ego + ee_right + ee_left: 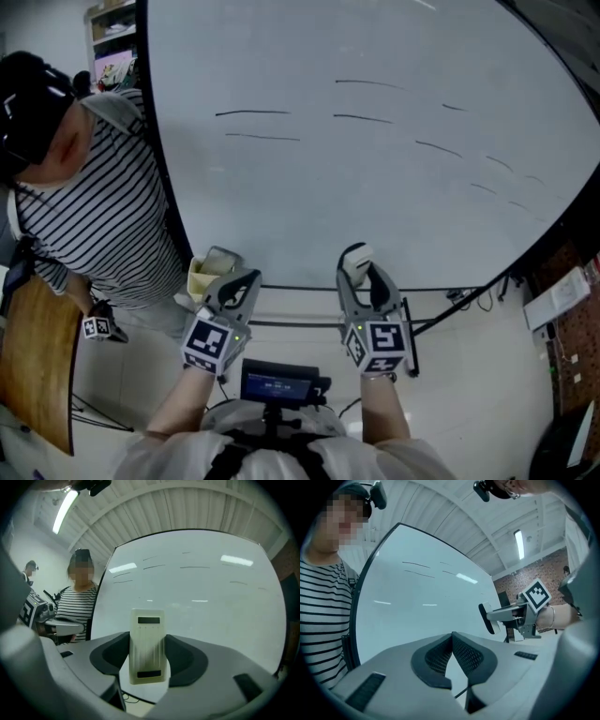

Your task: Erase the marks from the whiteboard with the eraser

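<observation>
Probably a lab or workshop hall: ribbed ceiling (187,508), strip light (519,544), brick wall (543,571), freestanding whiteboard (375,206).

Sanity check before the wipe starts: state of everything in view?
whiteboard: upright, not yet wiped.
marks: dark short lines across the upper board, none erased.
eraser: upright between the right gripper's jaws, low near the board's bottom edge.
right gripper: jaws shut on the eraser.
left gripper: jaws together, nothing between them.
person in striped shirt: standing at the board's left edge.
</observation>
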Demonstrator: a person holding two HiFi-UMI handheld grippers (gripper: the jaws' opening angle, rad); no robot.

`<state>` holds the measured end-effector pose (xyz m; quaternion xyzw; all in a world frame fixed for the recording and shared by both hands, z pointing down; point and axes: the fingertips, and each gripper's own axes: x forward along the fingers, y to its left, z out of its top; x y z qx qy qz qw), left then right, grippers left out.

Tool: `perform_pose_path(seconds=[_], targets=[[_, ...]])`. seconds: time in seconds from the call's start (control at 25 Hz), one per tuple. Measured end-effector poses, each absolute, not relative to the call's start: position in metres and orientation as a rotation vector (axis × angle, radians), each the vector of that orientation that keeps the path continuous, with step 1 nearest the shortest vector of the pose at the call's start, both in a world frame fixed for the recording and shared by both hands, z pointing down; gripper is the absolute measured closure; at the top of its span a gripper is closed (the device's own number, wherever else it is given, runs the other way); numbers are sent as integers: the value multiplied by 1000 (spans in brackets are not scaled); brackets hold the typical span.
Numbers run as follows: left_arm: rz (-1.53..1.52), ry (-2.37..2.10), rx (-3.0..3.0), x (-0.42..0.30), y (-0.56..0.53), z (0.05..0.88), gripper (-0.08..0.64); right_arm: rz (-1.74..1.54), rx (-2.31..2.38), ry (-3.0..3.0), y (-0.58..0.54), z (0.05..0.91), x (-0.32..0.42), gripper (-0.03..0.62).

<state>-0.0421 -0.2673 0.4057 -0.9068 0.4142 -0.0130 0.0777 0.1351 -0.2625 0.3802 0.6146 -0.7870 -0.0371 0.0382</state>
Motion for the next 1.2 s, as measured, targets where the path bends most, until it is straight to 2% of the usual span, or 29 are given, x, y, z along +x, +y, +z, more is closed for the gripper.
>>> perform_pose_path(seconds=[0.24,0.68,1.2], targets=[[-47,1318,-2721,1,-220,420,554,28,1783,-2408,-215,437,169,345],[-109,1462,-2774,82,-115,461,554,118,1663,-2459,-103,461,233,345],[-108,1405,-2756,88,-64,430,554,156,1728,-2506,-42,444,245,344]])
